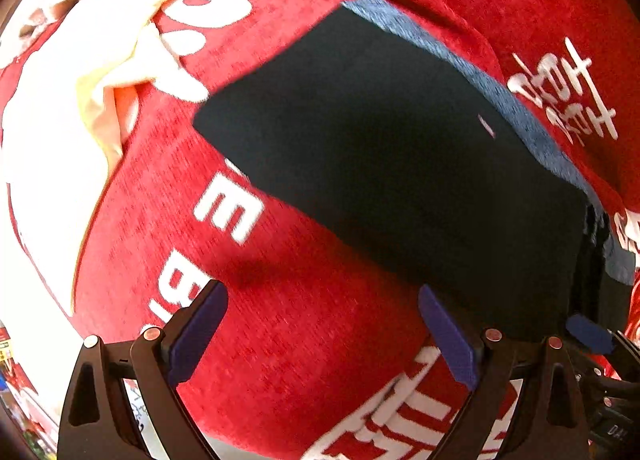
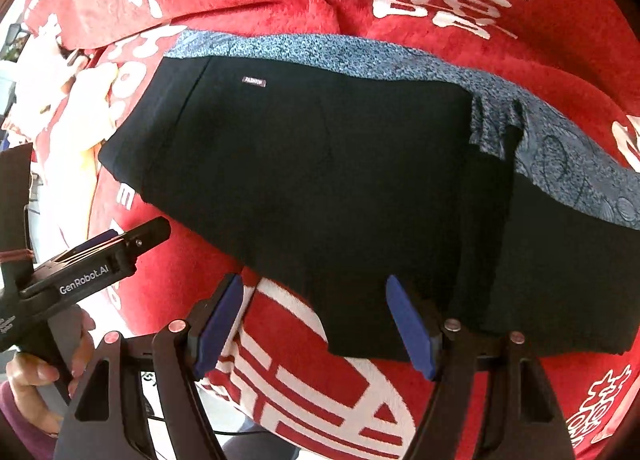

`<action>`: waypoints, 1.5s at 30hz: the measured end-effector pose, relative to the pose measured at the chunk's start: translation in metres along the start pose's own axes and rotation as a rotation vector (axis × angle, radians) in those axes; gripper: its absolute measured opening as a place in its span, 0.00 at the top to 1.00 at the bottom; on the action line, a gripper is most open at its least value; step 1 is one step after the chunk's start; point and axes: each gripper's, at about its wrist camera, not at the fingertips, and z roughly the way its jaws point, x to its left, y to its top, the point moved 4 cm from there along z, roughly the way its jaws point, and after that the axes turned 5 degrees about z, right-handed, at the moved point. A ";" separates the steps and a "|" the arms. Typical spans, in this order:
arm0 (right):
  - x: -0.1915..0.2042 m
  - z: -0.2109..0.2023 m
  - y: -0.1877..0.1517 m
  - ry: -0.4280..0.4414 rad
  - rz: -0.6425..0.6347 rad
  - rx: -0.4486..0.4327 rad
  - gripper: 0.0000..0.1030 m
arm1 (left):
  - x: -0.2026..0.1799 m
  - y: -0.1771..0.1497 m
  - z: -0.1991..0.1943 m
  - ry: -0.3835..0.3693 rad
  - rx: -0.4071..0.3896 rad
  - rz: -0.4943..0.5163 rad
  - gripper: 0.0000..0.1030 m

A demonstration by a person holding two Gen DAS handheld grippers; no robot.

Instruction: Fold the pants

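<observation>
fingers (image 1: 448,336) of the left gripper (image 1: 324,334) stand wide apart, nothing between them, above the red cloth (image 1: 304,324). right gripper (image 2: 316,324) likewise spread, gripping nothing, its right finger over the near edge of the pants (image 2: 320,163). pants: black, folded into a flat compact slab, small label near the top edge, lying on a blue-grey patterned garment (image 2: 360,53) that shows along the far and right sides. all rests on red cloth with white characters. cream cloth (image 1: 116,71) lies to the left, apart.
</observation>
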 end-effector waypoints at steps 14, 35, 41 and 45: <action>-0.002 0.026 0.003 -0.007 0.016 0.011 0.23 | 0.038 0.024 0.001 -0.127 -0.033 -0.105 0.06; 0.009 0.035 0.006 -0.013 0.000 -0.006 0.17 | 0.035 0.037 0.009 -0.605 -0.093 -0.215 0.06; 0.010 0.035 0.006 -0.008 -0.012 -0.013 0.16 | 0.037 0.044 0.013 -0.641 -0.138 -0.303 0.02; 0.009 0.035 0.005 -0.007 -0.013 -0.015 0.16 | 0.026 0.049 0.011 -0.565 -0.158 -0.296 0.02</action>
